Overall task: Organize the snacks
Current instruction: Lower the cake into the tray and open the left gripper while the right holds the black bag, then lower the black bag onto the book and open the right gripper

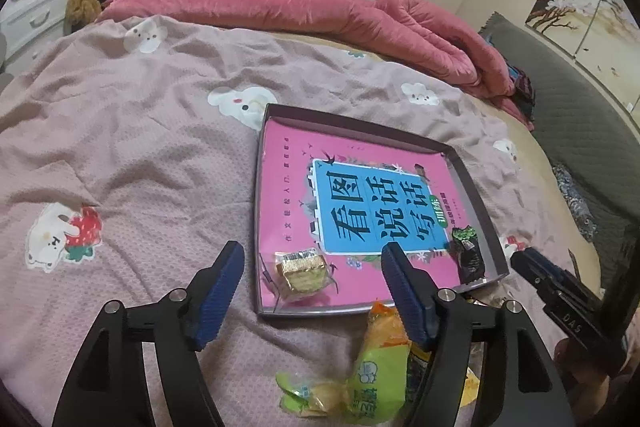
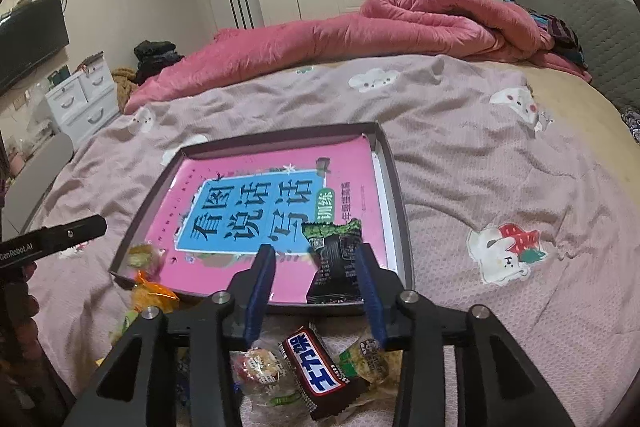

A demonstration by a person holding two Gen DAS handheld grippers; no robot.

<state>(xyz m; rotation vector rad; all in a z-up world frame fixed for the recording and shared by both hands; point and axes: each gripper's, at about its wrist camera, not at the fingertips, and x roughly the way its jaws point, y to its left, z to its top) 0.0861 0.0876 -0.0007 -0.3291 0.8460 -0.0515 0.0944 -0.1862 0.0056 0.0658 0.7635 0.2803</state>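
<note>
Loose snacks: nearest the right wrist camera, a brown chocolate bar (image 2: pixel 318 371) lies on the bedsheet (image 2: pixel 480 187) at 6 o'clock, a clear-wrapped round sweet (image 2: pixel 260 371) just beside it toward 7 o'clock and a pale green pack (image 2: pixel 368 357) toward 5 o'clock.
Green packets: in the left wrist view a tall green-and-orange pack (image 1: pixel 380 363) and a smaller green one (image 1: pixel 304 393) lie at 6 o'clock, outside the tray.
Left gripper (image 1: pixel 312 291): spread wide and empty, hovering over the tray's near edge; the gold snack shows between its fingers without touching them.
Right gripper (image 2: pixel 316 291): fingers parted either side of the black packet; it seems to hold nothing, though contact at the right finger is hard to judge.
Tray (image 2: pixel 400 203): shallow, dark-rimmed, resting on the bedsheet, its floor covered by a pink book (image 1: pixel 360 195) with a blue title panel.
Gold snack (image 1: pixel 302 269): clear-wrapped gold block inside the tray at its near-left corner, about 7 o'clock of the tray in the left view.
Black packet (image 2: pixel 336 259): black pack with a green top, inside the tray at its near-right corner, about 5 o'clock.
Orange wrapper (image 2: pixel 154 291): just outside the tray's near-left corner, at 8 o'clock in the right view.
Quilt (image 1: pixel 320 11): pink, heaped at 12 o'clock, well apart from the tray.
</note>
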